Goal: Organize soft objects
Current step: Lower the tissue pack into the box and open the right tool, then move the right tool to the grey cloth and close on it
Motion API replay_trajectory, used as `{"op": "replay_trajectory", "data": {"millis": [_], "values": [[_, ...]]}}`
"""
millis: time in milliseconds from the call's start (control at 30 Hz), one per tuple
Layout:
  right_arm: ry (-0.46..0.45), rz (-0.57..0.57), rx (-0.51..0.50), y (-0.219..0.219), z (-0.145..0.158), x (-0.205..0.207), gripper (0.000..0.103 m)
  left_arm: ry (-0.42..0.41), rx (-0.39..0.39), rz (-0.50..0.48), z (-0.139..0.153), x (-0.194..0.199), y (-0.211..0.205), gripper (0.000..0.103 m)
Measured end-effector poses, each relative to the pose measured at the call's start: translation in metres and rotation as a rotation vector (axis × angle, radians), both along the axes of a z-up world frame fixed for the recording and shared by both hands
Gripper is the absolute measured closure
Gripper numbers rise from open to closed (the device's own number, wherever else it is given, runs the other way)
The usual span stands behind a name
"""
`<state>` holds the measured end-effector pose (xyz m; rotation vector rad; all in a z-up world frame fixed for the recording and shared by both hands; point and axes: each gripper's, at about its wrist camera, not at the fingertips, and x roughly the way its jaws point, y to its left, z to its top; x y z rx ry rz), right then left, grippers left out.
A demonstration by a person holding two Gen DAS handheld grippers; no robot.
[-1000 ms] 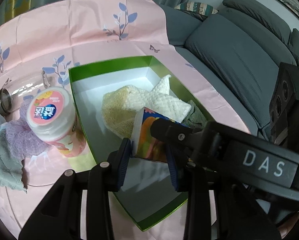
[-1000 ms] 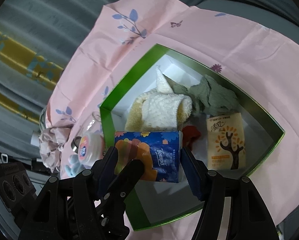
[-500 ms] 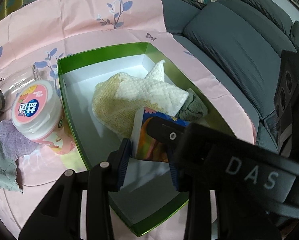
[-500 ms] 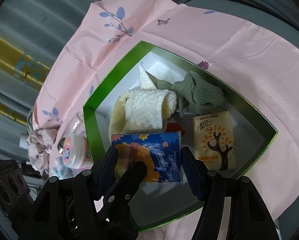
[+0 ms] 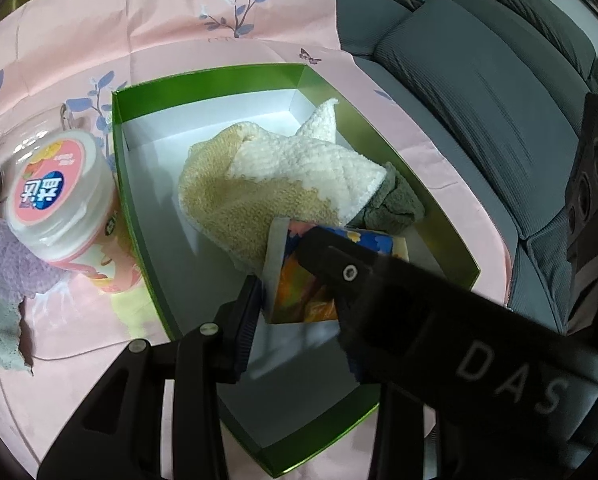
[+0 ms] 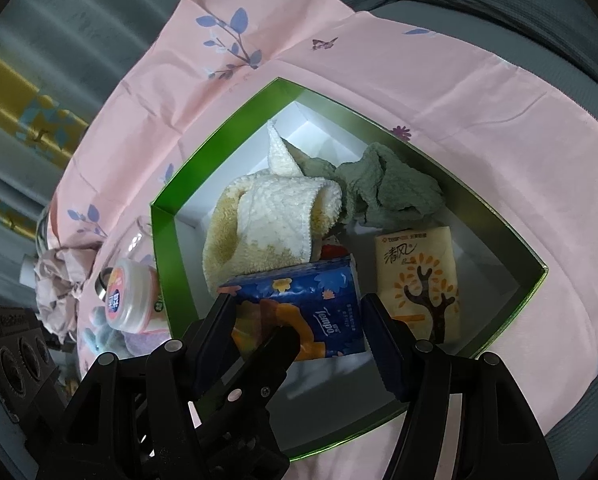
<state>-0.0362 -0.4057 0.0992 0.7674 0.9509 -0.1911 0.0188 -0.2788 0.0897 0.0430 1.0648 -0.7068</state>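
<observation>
Blue Tempo tissue pack [image 6: 299,312], orange print, soft plastic wrap: inside green-walled, white-floored cardboard box [image 6: 165,236], near its front-left wall, leaning on cream-and-tan folded towel [image 6: 275,216]. Right gripper [image 6: 299,320]: jaws clamped on pack ends. Left gripper [image 5: 299,312]: jaws around pack's narrow side; contact cannot be told. Grey-green crumpled cloth [image 6: 387,188] at box back-right wall. Cream tissue packet with tree print [image 6: 419,276] flat by right wall. Box sits on pink floral cloth [image 6: 419,92]. Pink-lidded round plastic tub [image 5: 55,196] just outside box left wall.
</observation>
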Motion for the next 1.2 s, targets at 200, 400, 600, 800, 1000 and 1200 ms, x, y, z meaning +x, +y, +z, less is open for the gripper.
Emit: {"op": "replay_trajectory", "data": {"millis": [200, 400, 600, 800, 1000, 1200], "values": [[-0.046, -0.005, -0.055, 0.007, 0.017, -0.009, 0.035, -0.006, -0.021, 0.009, 0.007, -0.006, 0.013, 0.067], [-0.088, -0.024, -0.14, 0.013, 0.035, -0.016, 0.035, -0.081, -0.037, 0.048, 0.026, -0.012, 0.035, 0.043], [-0.136, -0.035, -0.233, 0.023, 0.054, -0.023, 0.024, -0.141, -0.096, 0.1, 0.047, -0.021, 0.066, 0.016], [-0.201, 0.015, -0.336, 0.05, 0.075, -0.025, 0.01, -0.183, -0.155, 0.153, 0.064, -0.033, 0.106, 0.013], [-0.237, 0.083, -0.39, 0.081, 0.087, -0.023, 0.01, -0.261, -0.159, 0.246, 0.076, -0.044, 0.157, 0.005], [-0.313, 0.184, -0.411, 0.116, 0.097, -0.023, 0.01, -0.278, -0.139, 0.409, 0.076, -0.043, 0.232, 0.004]]}}
